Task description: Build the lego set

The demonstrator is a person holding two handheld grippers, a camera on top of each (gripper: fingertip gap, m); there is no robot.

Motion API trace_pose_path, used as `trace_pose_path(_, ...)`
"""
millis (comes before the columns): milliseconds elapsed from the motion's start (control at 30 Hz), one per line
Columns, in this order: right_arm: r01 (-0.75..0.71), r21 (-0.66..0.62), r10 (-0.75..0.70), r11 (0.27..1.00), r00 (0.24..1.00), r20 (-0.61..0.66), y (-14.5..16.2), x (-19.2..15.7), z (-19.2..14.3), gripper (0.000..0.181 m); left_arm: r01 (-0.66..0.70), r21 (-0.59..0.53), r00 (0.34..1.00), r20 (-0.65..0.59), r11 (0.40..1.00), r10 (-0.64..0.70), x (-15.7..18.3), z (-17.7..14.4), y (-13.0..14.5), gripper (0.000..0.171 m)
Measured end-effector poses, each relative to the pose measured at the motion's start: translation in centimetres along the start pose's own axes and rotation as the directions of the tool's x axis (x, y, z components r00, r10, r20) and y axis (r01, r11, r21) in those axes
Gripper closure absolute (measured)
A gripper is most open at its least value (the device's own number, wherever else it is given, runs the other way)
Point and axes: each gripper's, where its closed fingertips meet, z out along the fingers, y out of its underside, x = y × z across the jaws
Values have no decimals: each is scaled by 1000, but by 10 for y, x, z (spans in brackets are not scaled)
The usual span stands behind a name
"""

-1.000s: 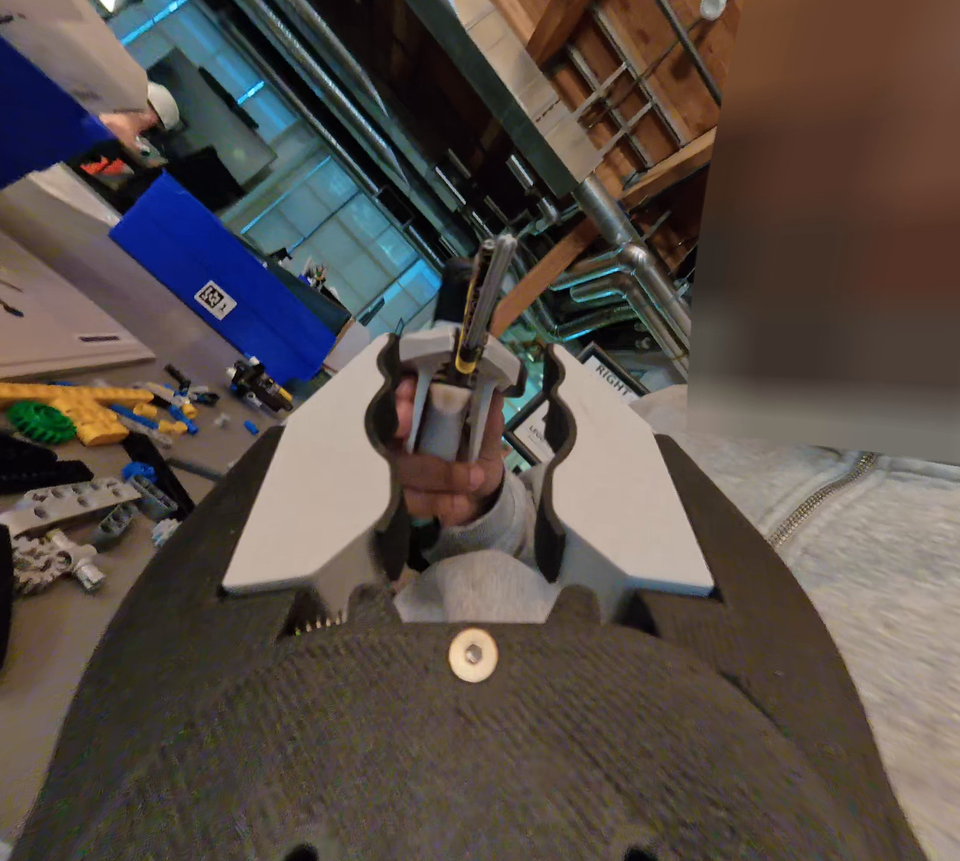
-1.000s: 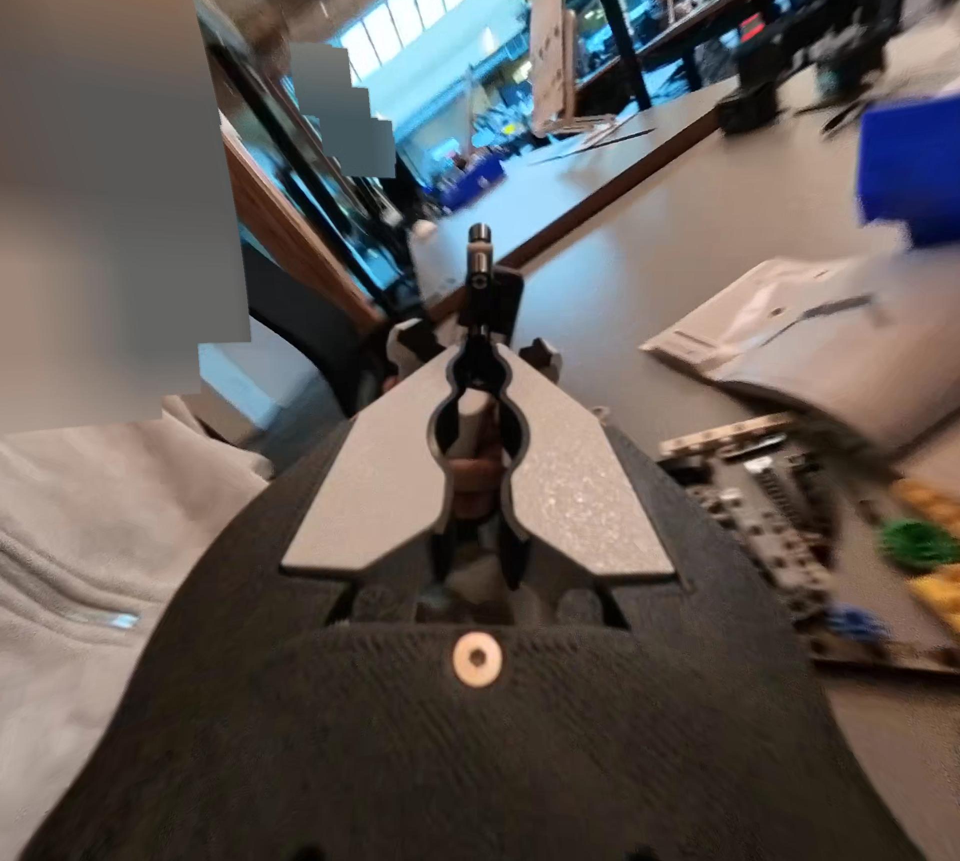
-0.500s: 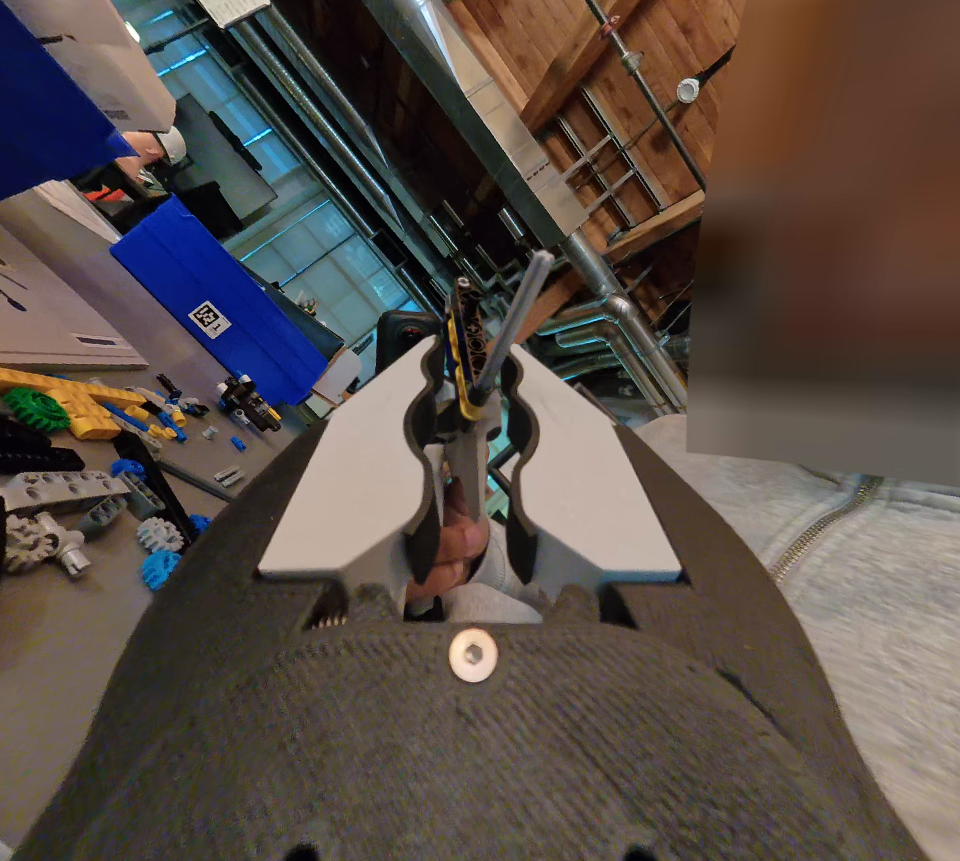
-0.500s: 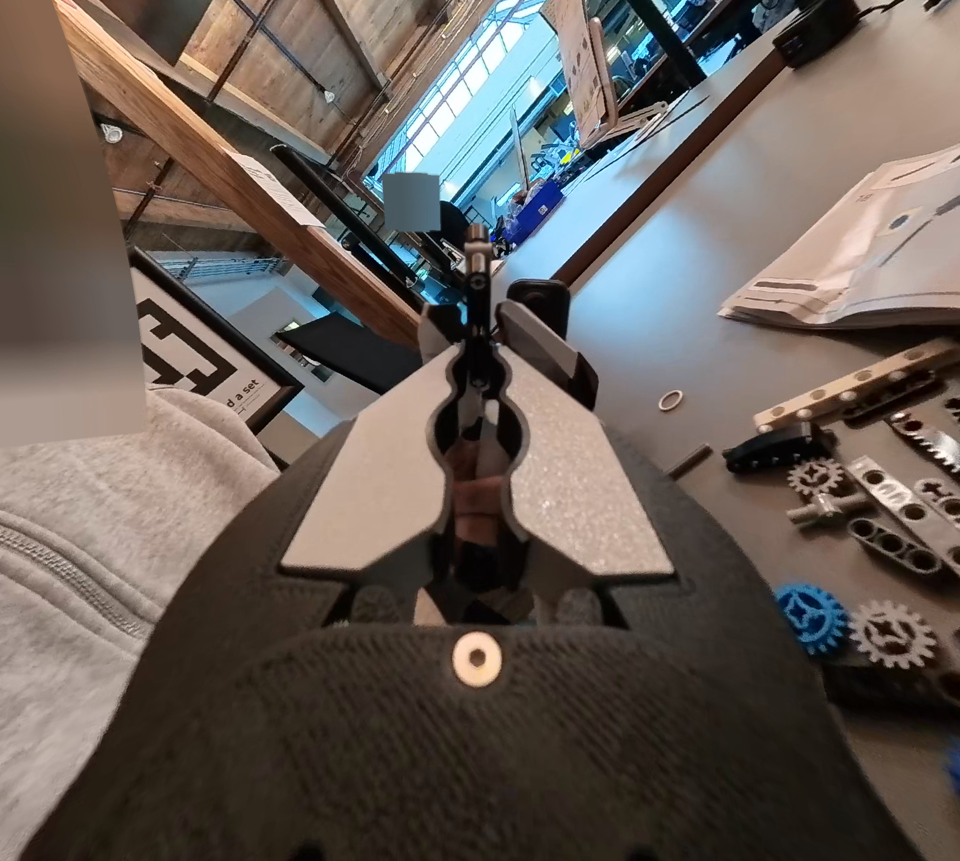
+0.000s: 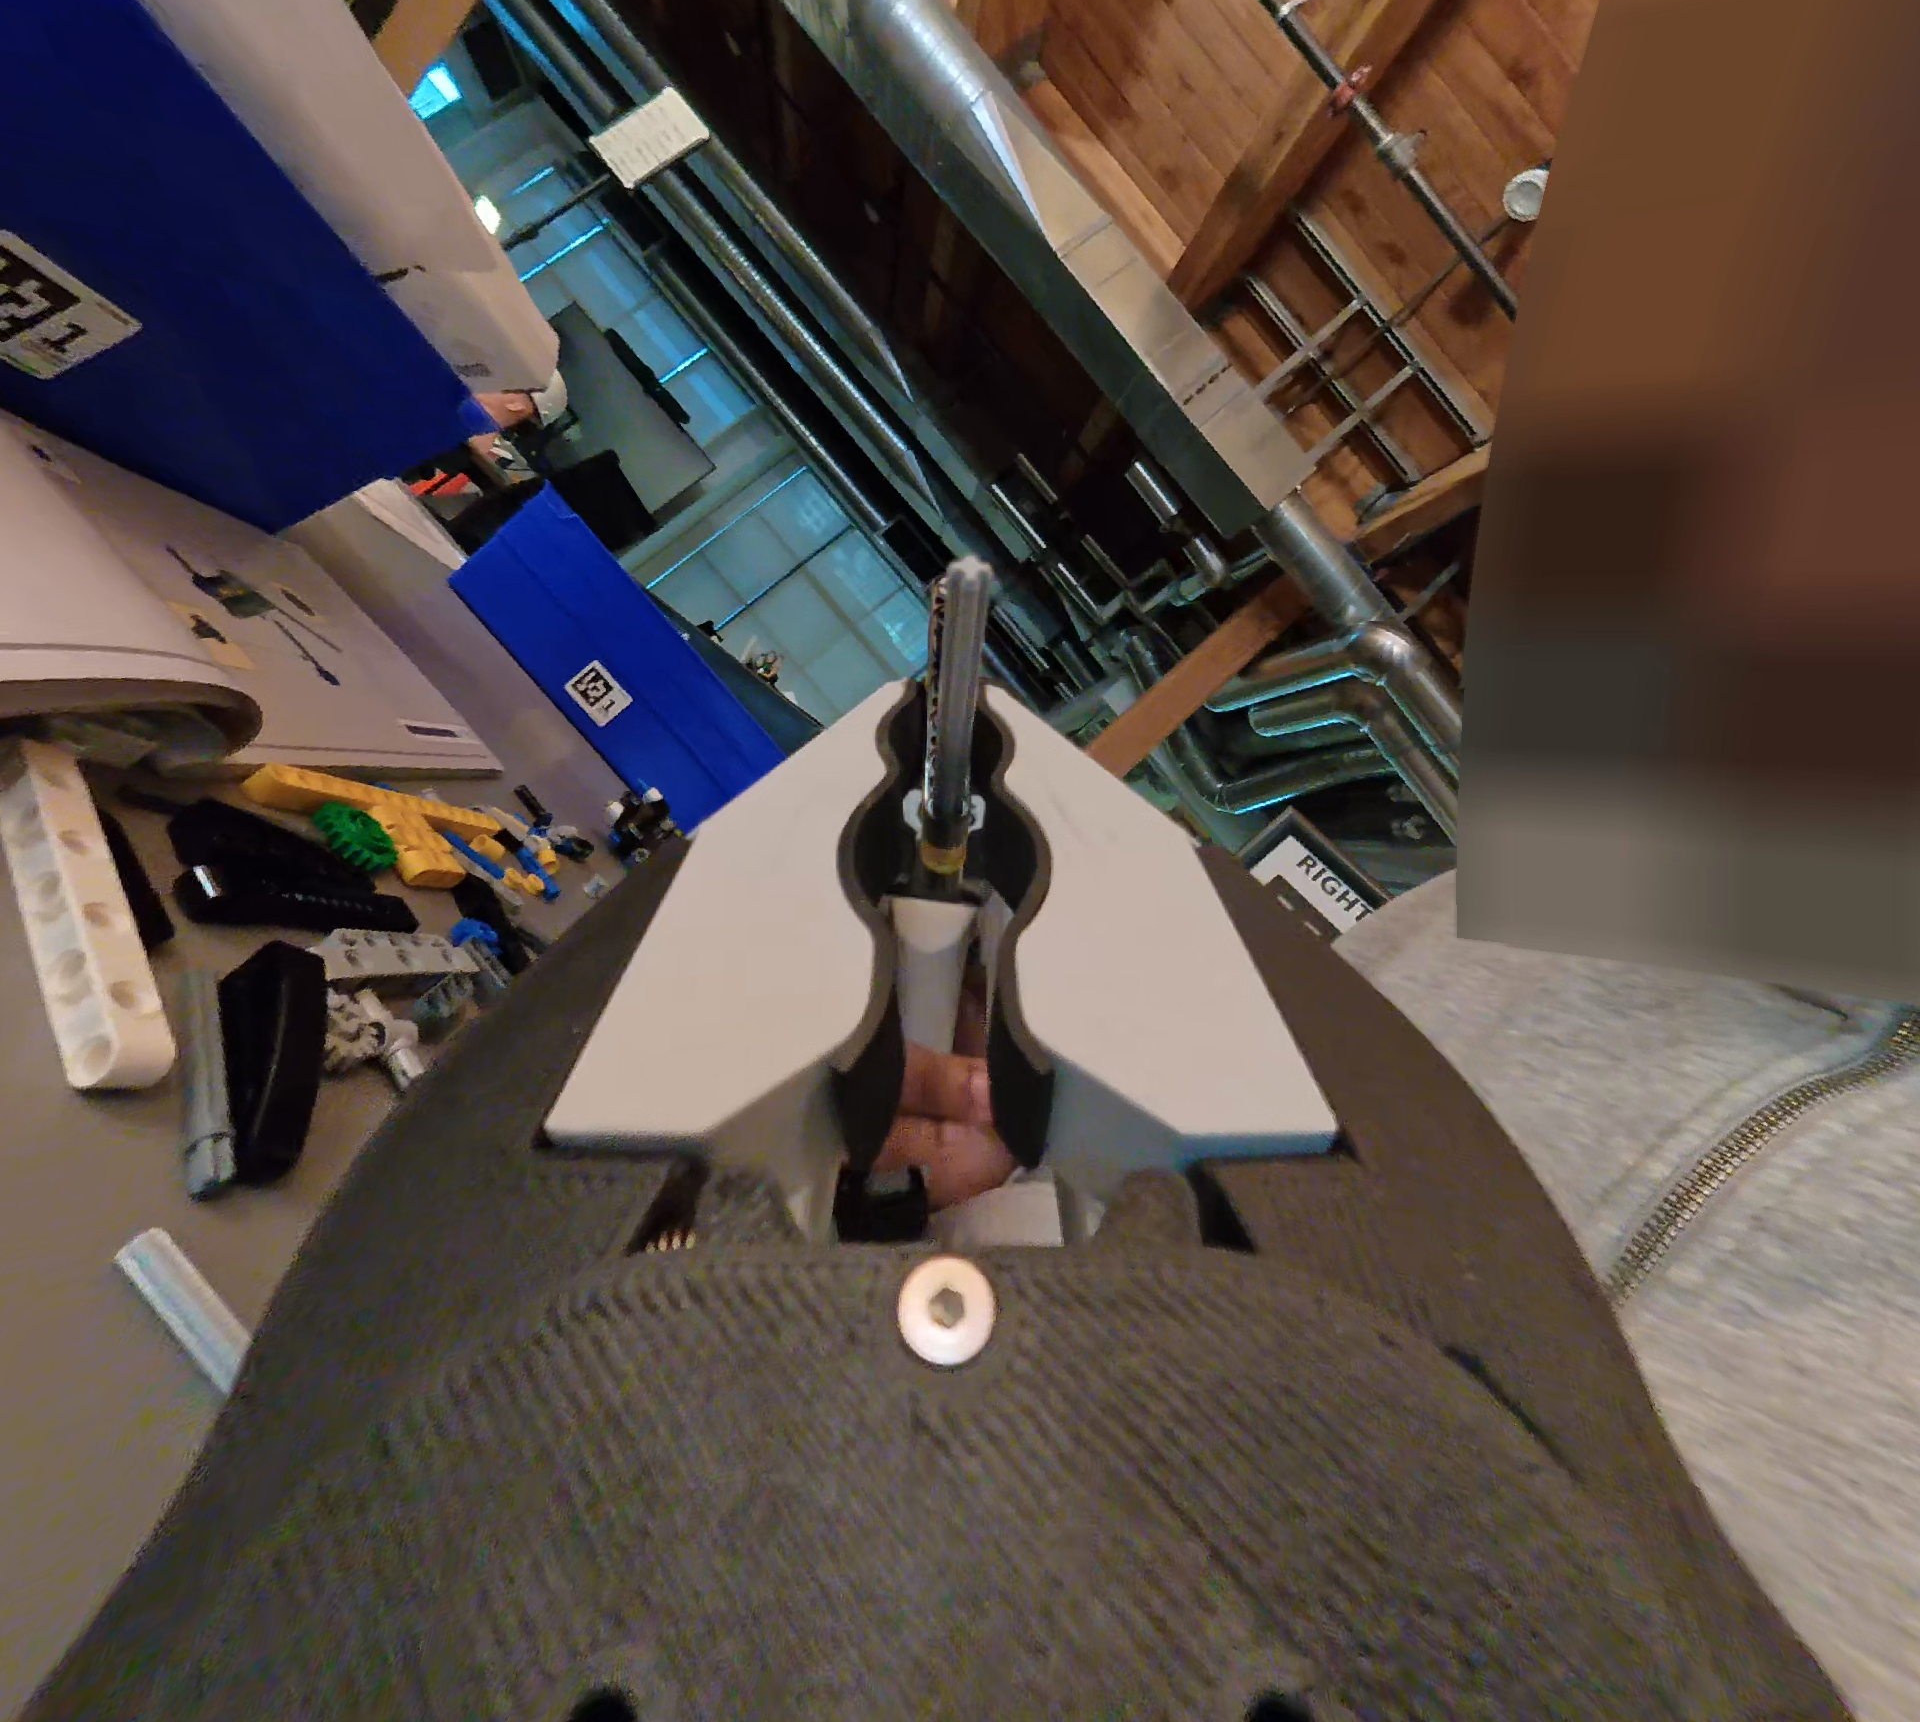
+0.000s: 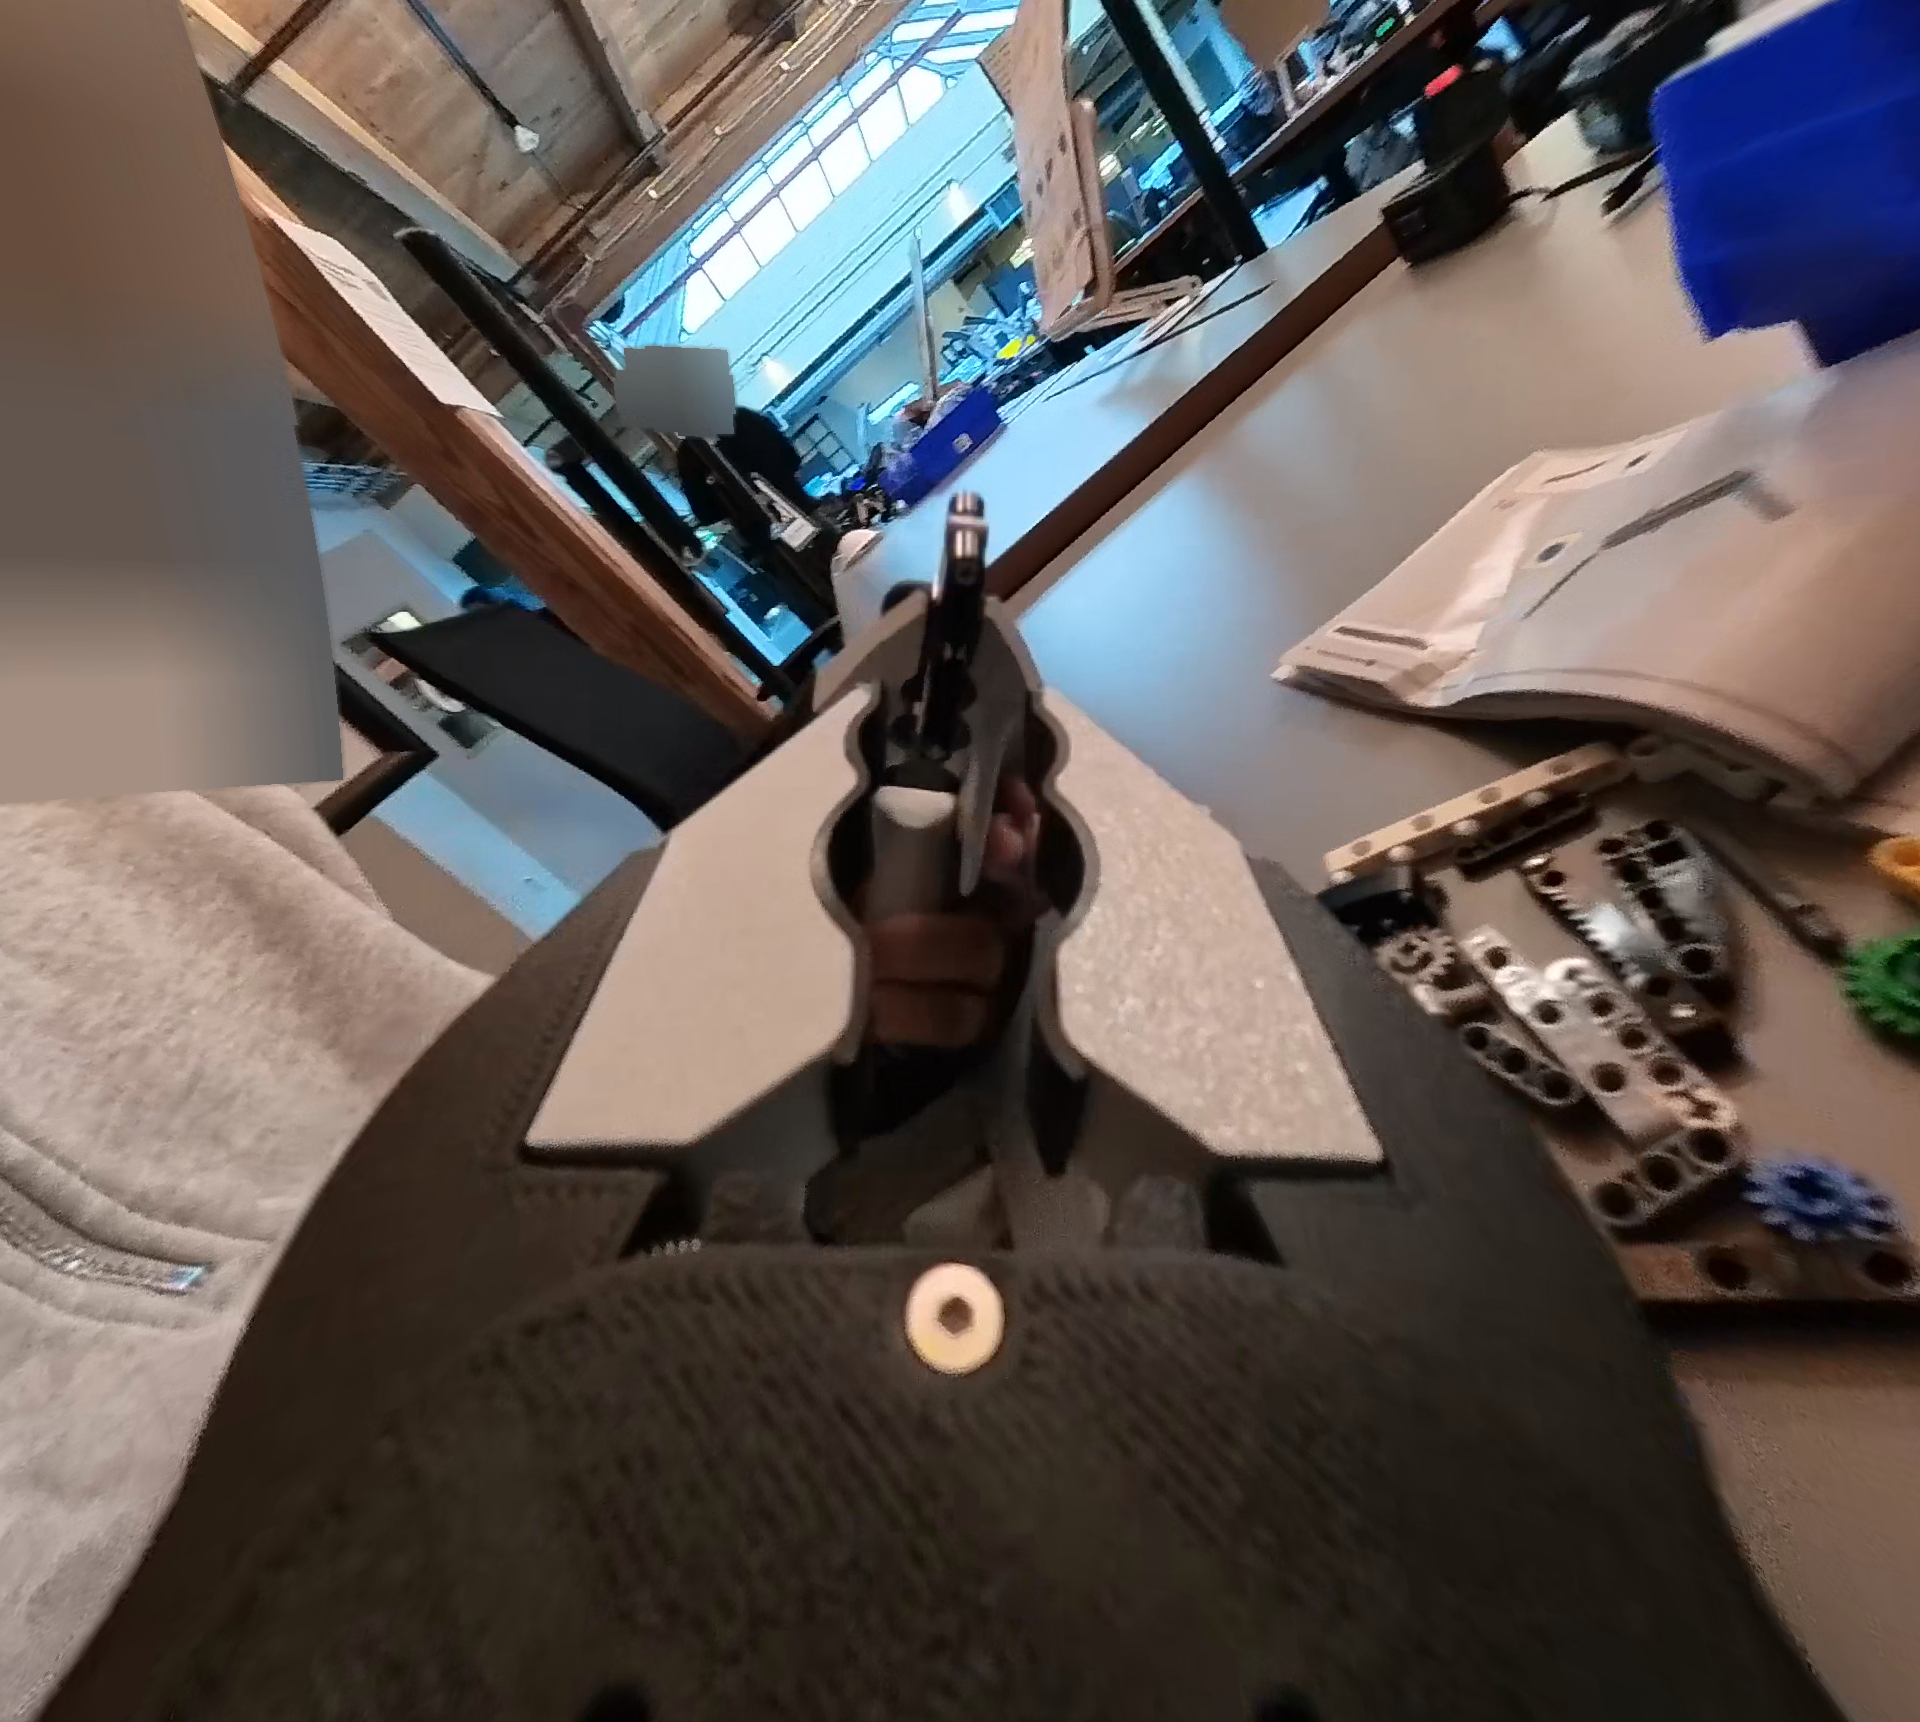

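Both grippers are raised off the table and face each other, tips nearly meeting. My left gripper (image 5: 948,698) is shut on a small lego assembly: a grey axle (image 5: 962,633) beside a thin black beam with a yellow bit lower down. My right gripper (image 6: 956,628) is shut on the same assembly, seen edge-on as a black beam (image 6: 964,566) with a grey tip. Each view shows the other gripper's grey finger through the gap, in the left wrist view (image 5: 925,955) and in the right wrist view (image 6: 910,851), with a hand behind.
Loose parts lie on the grey table: a white beam (image 5: 78,924), black beams (image 5: 281,883), a yellow piece with a green gear (image 5: 353,836), grey and black beams (image 6: 1579,976), a blue gear (image 6: 1813,1199). An instruction booklet (image 6: 1621,592) and blue bins (image 5: 623,644) stand behind. A grey hoodie (image 5: 1662,1205) is close. Left and right tips are no more than a few centimetres apart. My right tips are roughly 12 cm from the blue gear (image 6: 1813,1199).
My left gripper's jaws have closed from wide open onto the axle and beam held by the right gripper. Both views have swung; the right gripper stays shut on the beam.
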Motion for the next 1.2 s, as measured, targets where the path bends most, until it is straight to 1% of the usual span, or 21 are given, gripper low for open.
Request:
trace_pose_path(133,51,26,-49,998,997,-55,-12,7,-9,152,-4,-51,999,32,999,5,-5,2,8,166)
trace_pose_path(267,42,38,-40,998,998,-55,-16,9,-12,151,-21,-113,998,48,993,27,-7,6,19,166)
trace_pose_path(333,29,35,-27,999,999,-47,-15,9,-12,154,-30,-131,998,48,991,37,-6,8,22,166)
trace_pose_path(400,18,27,-17,999,999,-34,-13,9,-12,161,-32,-145,998,51,989,40,-7,9,24,166)
trace_pose_path(500,16,13,-16,1000,1000,-17,-10,7,-12,175,-25,-149,998,46,989,32,-6,9,25,166)
trace_pose_path(533,15,13,-15,1000,1000,-15,-10,6,-12,175,-23,-149,999,43,989,30,-6,9,25,166)
trace_pose_path(867,-33,32,33,999,999,14,-12,5,-12,176,-31,-129,999,35,991,35,-4,10,24,166)
trace_pose_path(1000,-34,34,34,999,999,14,-9,4,-9,176,-10,-113,999,29,994,13,-4,10,23,165)
trace_pose_path(1200,-32,26,32,999,999,11,-9,4,-9,175,-24,-119,999,34,993,28,-4,9,22,166)
